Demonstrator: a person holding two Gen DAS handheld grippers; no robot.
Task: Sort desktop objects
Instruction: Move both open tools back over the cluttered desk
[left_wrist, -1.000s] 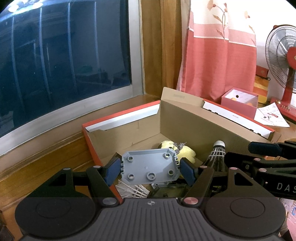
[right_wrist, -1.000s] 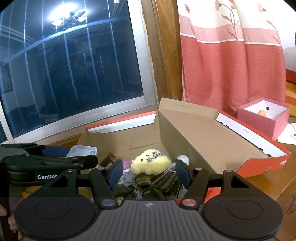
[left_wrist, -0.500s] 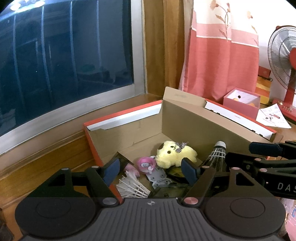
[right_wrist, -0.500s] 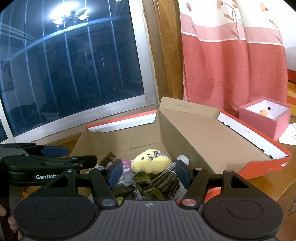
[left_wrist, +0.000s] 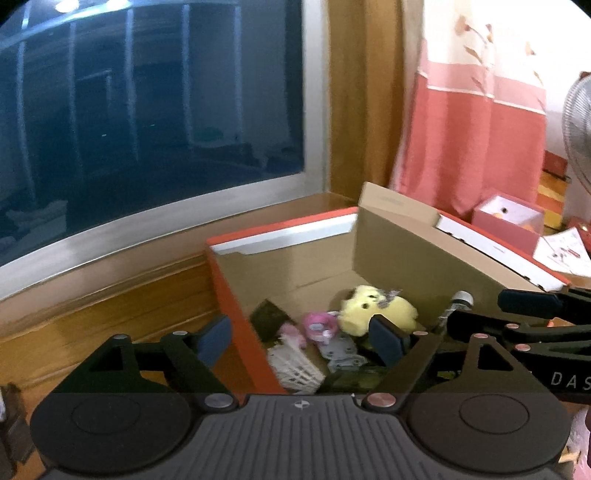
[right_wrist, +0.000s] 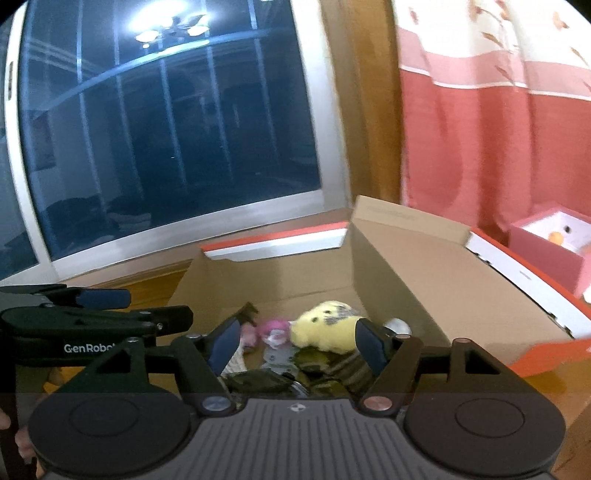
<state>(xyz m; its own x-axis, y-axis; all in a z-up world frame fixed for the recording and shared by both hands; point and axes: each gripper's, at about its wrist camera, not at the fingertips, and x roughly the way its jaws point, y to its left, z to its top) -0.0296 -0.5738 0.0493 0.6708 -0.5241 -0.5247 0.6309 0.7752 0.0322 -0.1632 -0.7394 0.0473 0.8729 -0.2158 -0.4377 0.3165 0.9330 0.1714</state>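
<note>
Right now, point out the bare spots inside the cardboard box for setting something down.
Bare brown floor lies at the back of the orange-edged cardboard box, between the yellow plush toy and the rear wall. The near end is crowded: pink tape roll, grey plate, white shuttlecock.

Warm, dim indoor light fills both views. A bright ceiling-lamp reflection (right_wrist: 168, 27) glares in the dark glass window (right_wrist: 177, 140) at the upper left of the right wrist view. Both frames are softly motion-blurred, with strong fisheye bending and black vignetting at the corners; the open brown cardboard box (left_wrist: 391, 258) interior lies in shadow.
</note>
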